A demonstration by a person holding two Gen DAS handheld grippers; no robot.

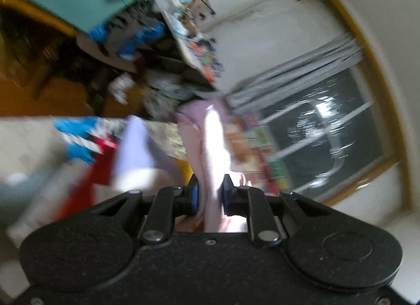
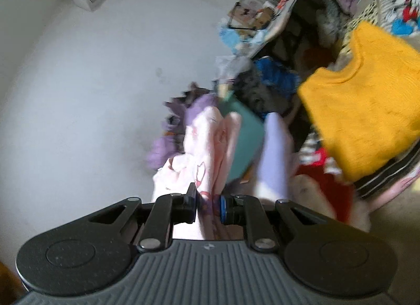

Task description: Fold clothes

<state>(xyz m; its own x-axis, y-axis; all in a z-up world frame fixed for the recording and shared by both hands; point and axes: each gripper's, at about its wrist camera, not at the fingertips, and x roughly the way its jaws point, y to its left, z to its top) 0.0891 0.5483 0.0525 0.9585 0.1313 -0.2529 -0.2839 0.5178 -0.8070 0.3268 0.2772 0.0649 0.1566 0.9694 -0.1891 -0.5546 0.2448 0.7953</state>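
Pink garment (image 1: 210, 152), soft and wrinkly, held up in the air, pinched at both ends. Left gripper (image 1: 210, 194) tipped sideways, black fingers (image 1: 193, 194) clenched on a thick fold of the pink cloth. Right gripper (image 2: 208, 204) also tilted, fingers (image 2: 191, 204) squeezed tight on the same cloth with pink drawings on it. Fuzzy yellow sweater (image 2: 367, 110), big and lumpy, lying well off to the side. Flat teal piece (image 2: 242, 139) and smooth pale purple cloth (image 2: 274, 152) just behind. All blurry.
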